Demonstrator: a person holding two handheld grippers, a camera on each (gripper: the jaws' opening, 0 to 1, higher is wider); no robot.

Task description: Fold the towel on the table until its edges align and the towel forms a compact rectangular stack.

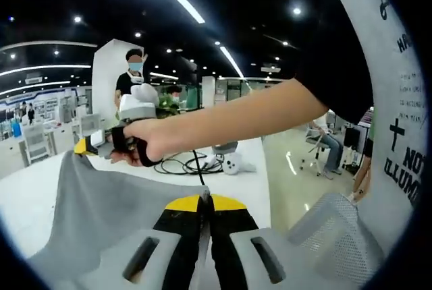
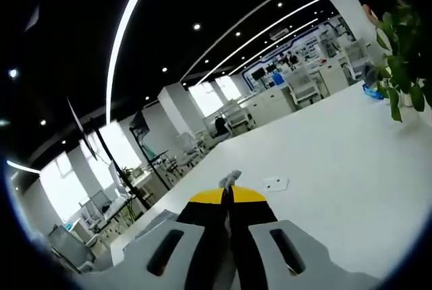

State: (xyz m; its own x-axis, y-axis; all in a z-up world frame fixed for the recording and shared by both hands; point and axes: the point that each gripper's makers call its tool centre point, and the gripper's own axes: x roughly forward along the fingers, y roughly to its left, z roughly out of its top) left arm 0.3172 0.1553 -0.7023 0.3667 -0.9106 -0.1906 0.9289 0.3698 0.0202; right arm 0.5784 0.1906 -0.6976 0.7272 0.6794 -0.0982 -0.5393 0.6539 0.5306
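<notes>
Risk right now is losing a corner mid-lift. Left hand-held gripper (image 1: 204,202) has its jaws closed on the near edge of the grey towel (image 1: 101,209), cloth running up out of the yellow tips. In the left gripper view the right hand-held gripper (image 1: 91,145) sits at 10 o'clock, gripped by the person's hand (image 1: 142,143), and the towel's far corner is pulled up to it. In the right gripper view its own tips (image 2: 228,194) are pinched on a small grey tuft of cloth (image 2: 231,178), so that bite looks shallow. Towel hangs stretched between the two grippers, above the white table (image 1: 27,202).

Failure modes, as I judge them:
- shallow right pinch slips under tension, corner drops, edges misalign
- uneven pull skews the fold line
- black cables (image 1: 185,165) and a white object (image 1: 236,164) lie at 12 o'clock on the table; a wide swing of cloth could snag or drag them
</notes>
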